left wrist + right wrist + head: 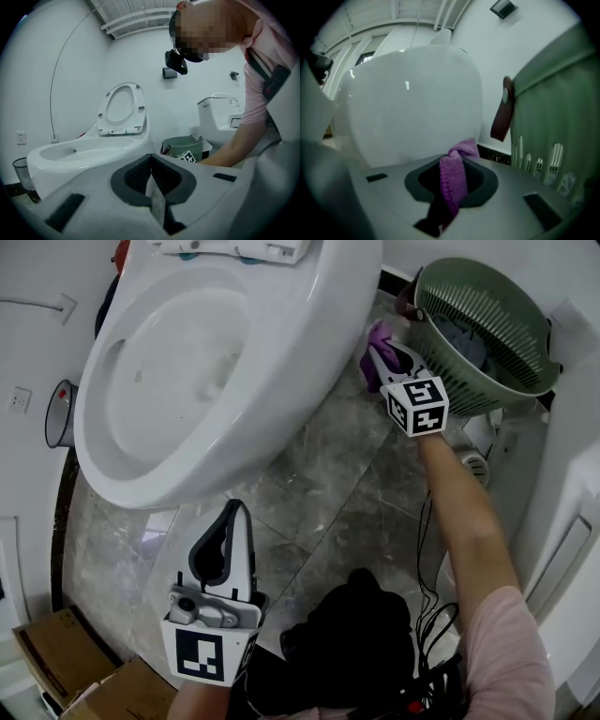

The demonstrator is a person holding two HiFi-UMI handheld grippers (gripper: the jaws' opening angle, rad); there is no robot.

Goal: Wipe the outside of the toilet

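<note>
The right gripper [380, 357] has its jaws closed on a purple cloth [453, 180]. The cloth is pinched between them and a folded end of it stands out past the jaw tips. Directly ahead of these jaws is the white outer wall of the toilet [412, 108]. The cloth is very near to it, but it is not clear whether they touch. Just to the right of the jaws stands a green slotted basket [553, 117] with a dark brown handle [504, 115] on its side. The left gripper [234, 521] is held low over the grey stone floor [347, 484], well apart from the right one. Its jaws are closed together with nothing between them. Ahead of these jaws and to the left is the open toilet bowl, and above the bowl the seat lid [123, 108] stands upright. Behind the left jaws, toward the person, lie cardboard boxes [56, 652].
</note>
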